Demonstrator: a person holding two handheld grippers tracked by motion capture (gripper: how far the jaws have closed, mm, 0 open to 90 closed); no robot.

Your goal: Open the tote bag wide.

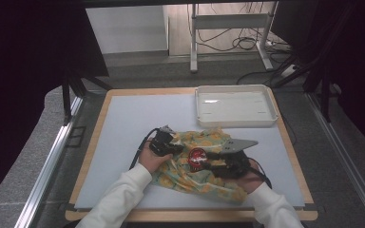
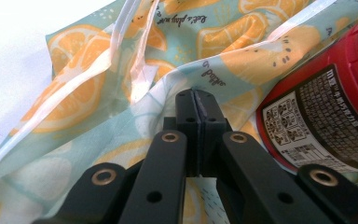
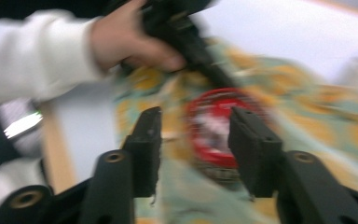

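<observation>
A person sits at a tabletop [image 1: 123,142] with a pale mat on it. In the high view, a cloth bag [image 1: 195,171] with orange slices printed on it lies crumpled near the front edge. A red can [image 1: 197,159] sits on the bag, in its middle.

The left hand [image 1: 148,159] holds the left claw [image 1: 168,145] at the left side of the bag. In the left gripper view, the left claw [image 2: 196,109] has its jaws pressed together, and they pinch a fold of the bag [image 2: 121,84]. The red can [image 2: 326,112] lies just beside that claw, on its right in this view. It has a black label with small white print and a square code on it.

The right hand [image 1: 253,179] holds the right claw [image 1: 208,160] at the right side of the bag, pointing toward the can. In the right gripper view, the right claw [image 3: 195,140] has its jaws spread apart. The red can [image 3: 214,126] shows between them, a little farther off, and the jaws are not touching it. This picture is blurry. The other hand [image 3: 126,39] in a white sleeve [image 3: 32,56] is at the top, holding its own claw over the bag [image 3: 307,116].

A white tray [image 1: 235,105] sits at the far right of the tabletop, well apart from the bag.
</observation>
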